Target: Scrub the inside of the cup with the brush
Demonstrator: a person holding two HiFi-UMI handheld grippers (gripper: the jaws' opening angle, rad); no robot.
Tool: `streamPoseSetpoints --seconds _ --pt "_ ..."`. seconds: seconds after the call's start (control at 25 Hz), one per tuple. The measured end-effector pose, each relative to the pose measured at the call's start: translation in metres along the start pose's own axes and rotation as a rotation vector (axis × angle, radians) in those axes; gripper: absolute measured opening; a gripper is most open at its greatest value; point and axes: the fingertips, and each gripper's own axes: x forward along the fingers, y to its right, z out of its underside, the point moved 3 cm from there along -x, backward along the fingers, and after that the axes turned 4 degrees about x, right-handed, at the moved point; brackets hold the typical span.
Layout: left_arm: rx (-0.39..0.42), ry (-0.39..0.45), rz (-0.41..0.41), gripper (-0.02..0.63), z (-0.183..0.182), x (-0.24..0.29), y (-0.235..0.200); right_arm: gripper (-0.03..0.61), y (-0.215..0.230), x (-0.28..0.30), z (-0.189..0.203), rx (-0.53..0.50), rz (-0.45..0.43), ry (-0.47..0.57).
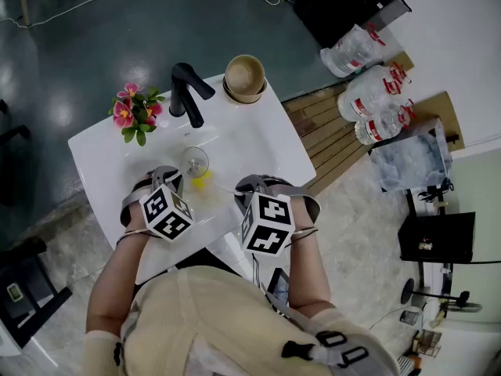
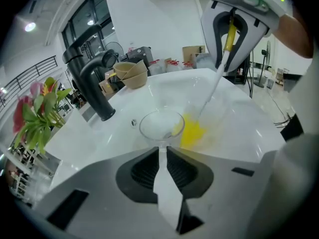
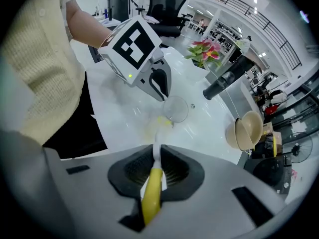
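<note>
A clear stemmed glass cup point(image 2: 160, 125) is tilted over the white sink, and my left gripper point(image 2: 162, 153) is shut on its stem. In the head view the cup point(image 1: 193, 163) sits just ahead of the left gripper point(image 1: 174, 180). My right gripper point(image 3: 155, 156) is shut on the yellow handle of the brush point(image 3: 152, 193). The brush's white shaft runs down to yellow bristles point(image 2: 192, 132), which lie against the basin just right of the cup's rim, outside the bowl. The right gripper point(image 2: 234, 29) hangs above them. The cup point(image 3: 175, 108) is beyond the brush tip.
A black faucet point(image 1: 188, 92) stands at the back of the white sink point(image 1: 258, 131). Pink flowers point(image 1: 135, 112) are to its left and stacked tan bowls point(image 1: 245, 77) to its right. Water bottles point(image 1: 376, 100) stand on the floor to the right.
</note>
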Motion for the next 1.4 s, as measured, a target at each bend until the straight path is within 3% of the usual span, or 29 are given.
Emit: streamPoseSetpoints --seconds 0.2,0.52,0.72,1.08,1.4 --pt "-0.043 0.002 0.026 0.055 0.001 0.001 -0.001 0.049 -0.007 0.001 -0.008 -0.021 -0.035 0.024" --pt "-0.042 0.014 0.039 0.055 -0.001 0.0 0.001 0.049 -0.013 0.001 -0.017 -0.041 -0.056 0.055" --pt "-0.038 0.015 0.041 0.055 -0.001 -0.001 0.001 0.049 -0.015 -0.006 -0.03 -0.037 -0.066 0.142" --pt "-0.014 -0.004 0.001 0.057 0.004 -0.003 -0.002 0.049 -0.016 -0.006 -0.033 -0.04 -0.082 0.153" --pt "-0.072 0.056 -0.038 0.057 -0.001 -0.021 -0.012 0.049 -0.016 -0.01 -0.034 -0.03 -0.089 0.183"
